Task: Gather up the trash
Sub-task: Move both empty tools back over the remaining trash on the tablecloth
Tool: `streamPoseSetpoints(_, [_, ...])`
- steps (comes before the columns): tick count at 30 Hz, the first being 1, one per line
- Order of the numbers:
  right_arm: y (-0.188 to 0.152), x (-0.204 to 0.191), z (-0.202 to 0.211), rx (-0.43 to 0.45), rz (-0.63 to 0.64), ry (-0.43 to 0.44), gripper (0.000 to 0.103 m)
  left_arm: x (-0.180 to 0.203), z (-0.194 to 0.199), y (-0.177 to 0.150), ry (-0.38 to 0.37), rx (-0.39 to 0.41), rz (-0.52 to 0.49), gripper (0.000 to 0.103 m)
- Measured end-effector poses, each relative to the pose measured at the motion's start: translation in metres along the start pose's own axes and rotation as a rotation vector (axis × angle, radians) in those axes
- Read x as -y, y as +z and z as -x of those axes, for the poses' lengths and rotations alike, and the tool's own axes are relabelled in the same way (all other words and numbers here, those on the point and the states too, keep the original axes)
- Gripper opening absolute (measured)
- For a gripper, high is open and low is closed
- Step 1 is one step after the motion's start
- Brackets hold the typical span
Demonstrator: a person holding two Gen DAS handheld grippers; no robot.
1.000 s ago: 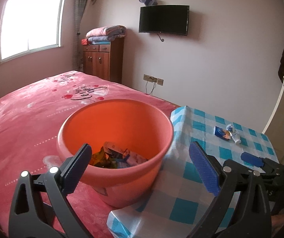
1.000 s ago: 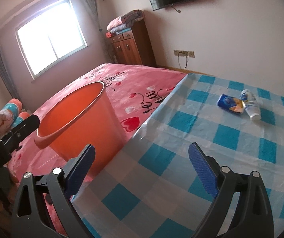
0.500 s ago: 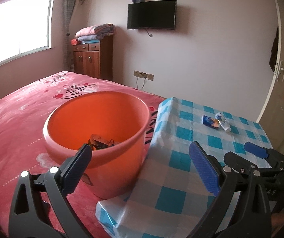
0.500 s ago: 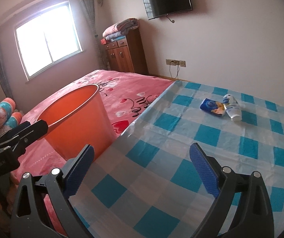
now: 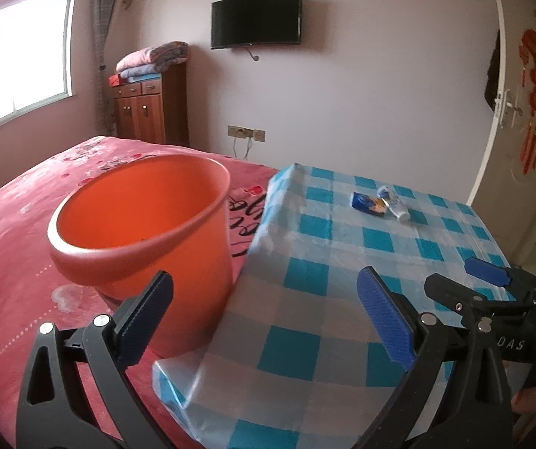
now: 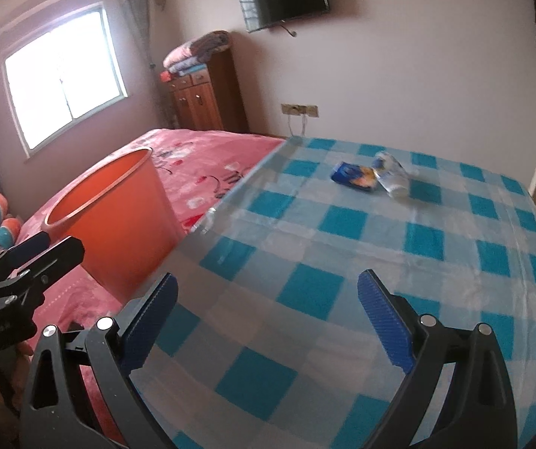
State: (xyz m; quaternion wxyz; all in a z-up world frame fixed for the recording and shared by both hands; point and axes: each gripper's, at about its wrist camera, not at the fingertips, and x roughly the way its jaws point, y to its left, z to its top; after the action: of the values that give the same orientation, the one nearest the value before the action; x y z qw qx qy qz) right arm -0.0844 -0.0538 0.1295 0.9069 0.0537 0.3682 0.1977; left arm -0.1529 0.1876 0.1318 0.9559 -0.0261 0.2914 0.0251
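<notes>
An orange bucket [image 5: 148,224] stands on the red bed beside the checked table [image 5: 343,280]; its inside is hidden from here. On the table's far part lie a blue wrapper [image 5: 367,203] and a small clear bottle [image 5: 393,207], touching each other. My left gripper [image 5: 264,308] is open and empty, low in front of the bucket and the table's corner. The right gripper [image 6: 268,314] is open and empty above the near table [image 6: 305,299]; the wrapper [image 6: 354,176] and the bottle [image 6: 391,177] lie well ahead of it. The bucket [image 6: 118,217] is to its left.
The red bed [image 5: 17,232] spreads left of the table. A wooden cabinet [image 5: 148,108] with folded blankets stands at the far wall under a wall TV [image 5: 256,18]. A door [image 5: 522,119] is at the right. The other gripper [image 5: 492,292] shows at the table's right edge.
Both grippers have drawn back and lower. The left view now sees the bucket from the side, so the trash inside it no longer shows. Both stay open.
</notes>
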Motion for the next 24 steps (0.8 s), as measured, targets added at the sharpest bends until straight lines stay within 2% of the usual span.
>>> streamPoseSetpoints(13, [-0.035,0.038,0.024,-0.053,-0.064,-0.106,0.096,0.037,-0.006,-0.036,-0.126,-0.066,-0.033,0.099])
streamPoseSetpoints(24, [-0.035,0.077,0.025,-0.089,-0.119,-0.152,0.096,0.054,-0.019,-0.054,-0.147,-0.132,-0.055,0.099])
